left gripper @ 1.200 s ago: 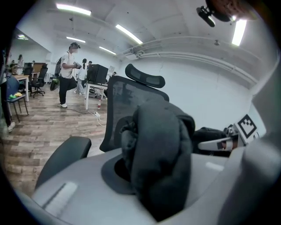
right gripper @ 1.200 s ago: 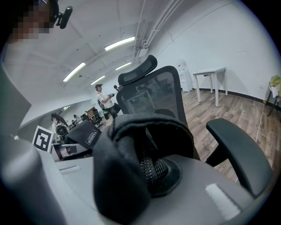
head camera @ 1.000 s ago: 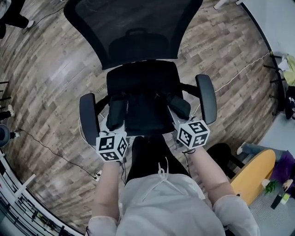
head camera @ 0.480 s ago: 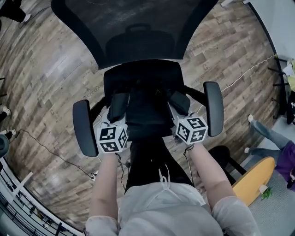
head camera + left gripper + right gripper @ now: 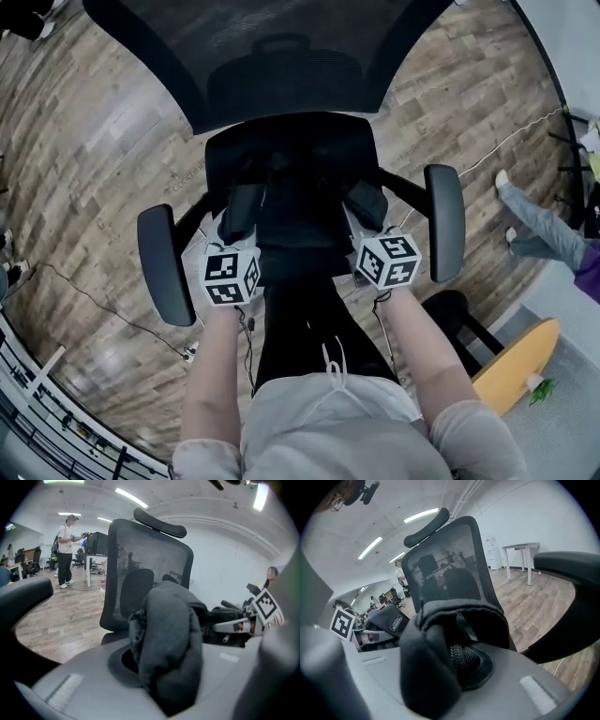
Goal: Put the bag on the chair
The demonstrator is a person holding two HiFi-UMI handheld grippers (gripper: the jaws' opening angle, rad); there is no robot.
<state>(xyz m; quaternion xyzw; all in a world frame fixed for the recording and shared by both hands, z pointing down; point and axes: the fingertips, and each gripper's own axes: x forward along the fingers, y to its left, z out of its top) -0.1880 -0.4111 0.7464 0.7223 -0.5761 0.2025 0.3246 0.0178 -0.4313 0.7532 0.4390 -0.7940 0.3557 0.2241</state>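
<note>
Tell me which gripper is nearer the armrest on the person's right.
Right. The right gripper, shut on the bag, sits just beside that armrest; the left gripper grips the bag's other side, farther from it.

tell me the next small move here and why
Probably lower the left claw and right claw together until the black bag settles on the chair seat. Both are shut on folds of the bag, which is centred over the seat between the armrests; only the drop seems left.
</note>
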